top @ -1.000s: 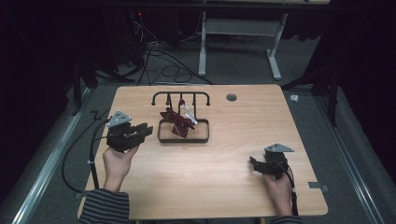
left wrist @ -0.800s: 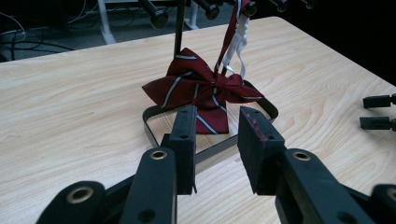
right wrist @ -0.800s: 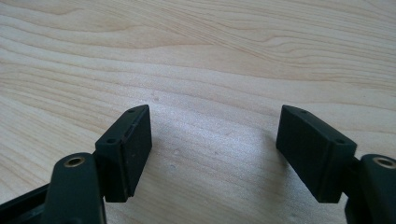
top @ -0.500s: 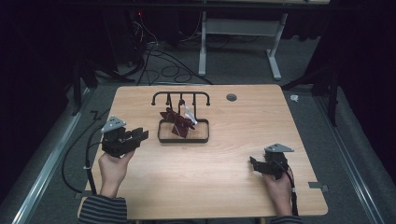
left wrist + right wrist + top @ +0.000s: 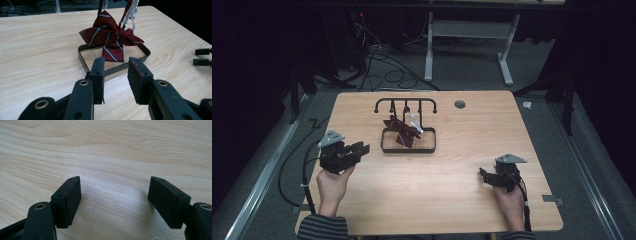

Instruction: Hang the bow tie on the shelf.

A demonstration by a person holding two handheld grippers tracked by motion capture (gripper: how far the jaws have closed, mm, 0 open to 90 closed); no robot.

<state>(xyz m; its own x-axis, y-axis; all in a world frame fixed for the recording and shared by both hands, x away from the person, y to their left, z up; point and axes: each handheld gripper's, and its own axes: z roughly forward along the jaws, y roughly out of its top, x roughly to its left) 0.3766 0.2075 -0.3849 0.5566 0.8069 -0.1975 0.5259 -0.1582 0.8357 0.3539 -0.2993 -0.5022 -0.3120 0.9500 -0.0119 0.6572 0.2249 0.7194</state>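
A dark red bow tie (image 5: pixel 402 131) with pale stripes hangs from a black rack (image 5: pixel 406 101) into the black-rimmed tray (image 5: pixel 407 150) beneath it. A white strap (image 5: pixel 414 122) hangs beside it. My left gripper (image 5: pixel 362 148) hovers left of the tray, open and holding nothing. In the left gripper view its jaws (image 5: pixel 116 66) point at the bow tie (image 5: pixel 111 37) and the tray rim (image 5: pixel 83 57), a short way off. My right gripper (image 5: pixel 483 175) rests near the table's front right, open; the right gripper view has bare wood between its jaws (image 5: pixel 115 187).
The wooden table (image 5: pixel 452 200) has a round cable hole (image 5: pixel 459 104) at the back right. Cables (image 5: pixel 382 60) and a white desk frame (image 5: pixel 507 55) stand on the dark floor beyond. The right gripper's jaw tips (image 5: pixel 202 56) show at the right edge of the left gripper view.
My left gripper has drifted slightly back towards the person's side of the table, away from the tray. The right gripper has kept still.
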